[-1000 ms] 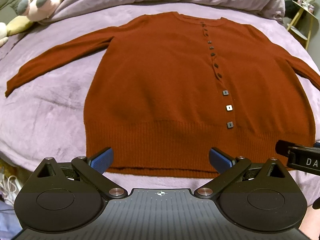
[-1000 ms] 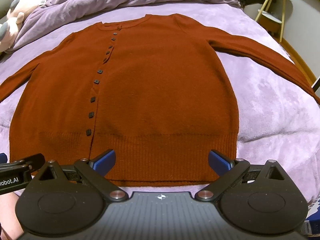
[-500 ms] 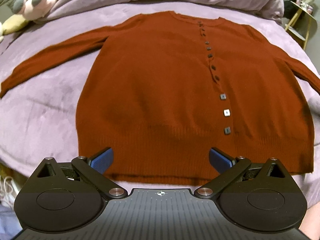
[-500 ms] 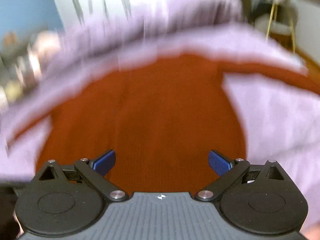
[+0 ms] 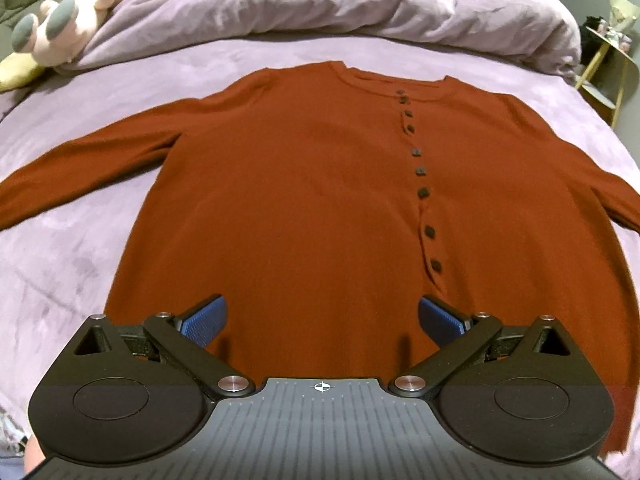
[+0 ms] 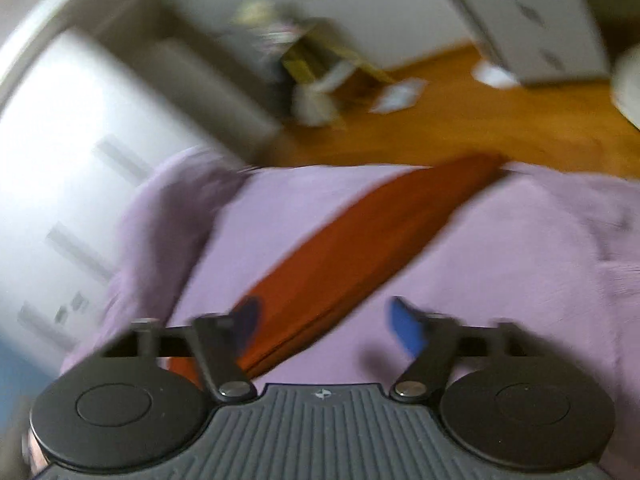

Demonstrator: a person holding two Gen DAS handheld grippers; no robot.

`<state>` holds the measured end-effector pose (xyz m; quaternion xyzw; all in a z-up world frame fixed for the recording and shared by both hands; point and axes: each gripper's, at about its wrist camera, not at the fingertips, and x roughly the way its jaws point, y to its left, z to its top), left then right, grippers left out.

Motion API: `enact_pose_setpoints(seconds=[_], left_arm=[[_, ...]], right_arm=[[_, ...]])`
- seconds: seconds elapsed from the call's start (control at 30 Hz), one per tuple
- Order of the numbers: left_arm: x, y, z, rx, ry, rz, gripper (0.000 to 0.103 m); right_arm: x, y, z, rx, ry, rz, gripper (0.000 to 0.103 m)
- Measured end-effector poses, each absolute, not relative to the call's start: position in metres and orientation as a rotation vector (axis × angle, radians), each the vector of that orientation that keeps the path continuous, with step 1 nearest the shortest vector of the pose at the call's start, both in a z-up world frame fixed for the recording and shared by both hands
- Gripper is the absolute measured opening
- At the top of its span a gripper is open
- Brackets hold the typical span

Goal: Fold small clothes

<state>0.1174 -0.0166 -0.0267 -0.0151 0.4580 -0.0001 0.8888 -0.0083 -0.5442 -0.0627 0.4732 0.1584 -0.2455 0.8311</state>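
A rust-red buttoned cardigan (image 5: 304, 200) lies flat, front up, on the purple bed cover (image 5: 72, 264), sleeves spread to both sides. My left gripper (image 5: 320, 320) hovers open above the lower body of the cardigan, with nothing between its blue pads. The right wrist view is blurred: it looks along one red sleeve (image 6: 360, 248) that runs toward the bed's edge. My right gripper (image 6: 328, 324) is over that sleeve and its jaws are closing; the sleeve passes between the pads, which are still apart.
A bunched purple duvet (image 5: 320, 4) and a plush toy (image 5: 68, 20) lie at the head of the bed. A small gold-legged side table (image 5: 612, 56) stands at the right. Beyond the bed edge are wooden floor (image 6: 460, 120) and white furniture (image 6: 72, 128).
My left gripper moved forward over the cardigan's hem. My right gripper swung away from the cardigan's body to the right sleeve, rolled, and its jaws have narrowed.
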Motion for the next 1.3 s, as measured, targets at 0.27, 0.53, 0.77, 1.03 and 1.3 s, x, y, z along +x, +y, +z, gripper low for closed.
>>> enact_pose_setpoints(seconds=[0.27, 0.53, 0.77, 1.03, 1.3], left_arm=[[0.143, -0.011, -0.046, -0.021, 1.005, 0.052, 0.103], [0.146, 0.007, -0.046, -0.036, 0.997, 0.07, 0.103], [0.157, 0.012, 0.001, -0.138, 0.848, -0.02, 0.103], [0.203, 0.005, 0.001, -0.219, 0.807, -0.242, 0.103], [0.27, 0.0, -0.03, -0.343, 0.918, -0.318, 0.093]], right_arm=[[0.006, -0.599, -0.107, 1.166, 0.275, -0.651, 0.035], [0.041, -0.58, -0.055, 0.887, 0.326, -0.641, 0.007], [0.118, -0.425, 0.041, 0.623, 0.263, 0.146, 0.009], [0.15, -0.324, -0.031, 0.64, 0.557, 0.278, 0.039], [0.142, -0.345, -0.096, 0.761, 0.688, 0.148, 0.039]])
